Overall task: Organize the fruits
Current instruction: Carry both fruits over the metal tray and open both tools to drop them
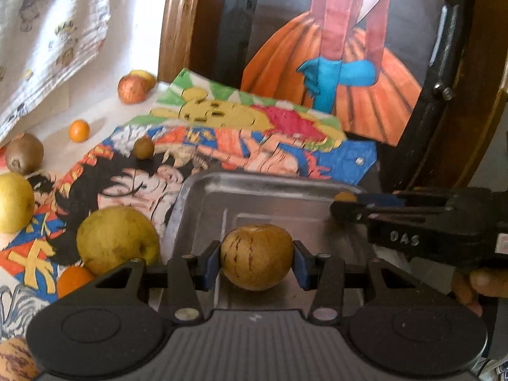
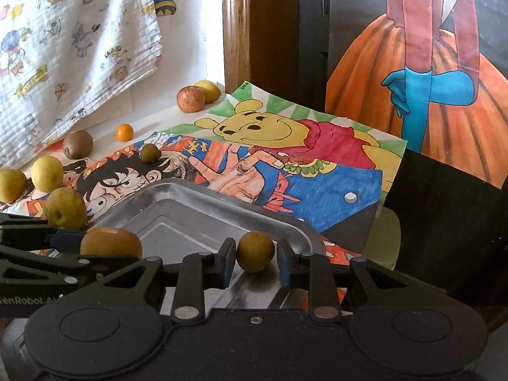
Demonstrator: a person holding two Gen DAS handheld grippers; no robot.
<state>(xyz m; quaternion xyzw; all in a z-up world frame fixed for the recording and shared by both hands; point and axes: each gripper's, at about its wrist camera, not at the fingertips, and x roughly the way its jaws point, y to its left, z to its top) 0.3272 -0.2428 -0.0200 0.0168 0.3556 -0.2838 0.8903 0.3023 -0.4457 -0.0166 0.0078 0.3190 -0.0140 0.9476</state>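
A metal tray [image 1: 254, 187] lies on cartoon posters. My left gripper [image 1: 257, 258] is shut on a tan round fruit with dark streaks [image 1: 257, 255] and holds it over the tray; the same fruit shows in the right wrist view [image 2: 111, 241]. My right gripper [image 2: 255, 255] stands around a small brown round fruit [image 2: 255, 250] above the tray's near edge [image 2: 304, 238]; the left pad touches it and a small gap shows at the right pad. In the left wrist view the right gripper [image 1: 341, 206] reaches in from the right.
Loose fruits lie left of the tray: a yellow-green apple [image 1: 117, 238], a yellow fruit [image 1: 14, 201], a kiwi [image 1: 23, 155], a small orange [image 1: 79, 130], a small brown fruit [image 1: 143, 148], a red apple [image 1: 131, 89]. A printed cloth [image 2: 63, 47] hangs at back left; a framed picture [image 2: 428, 95] stands behind.
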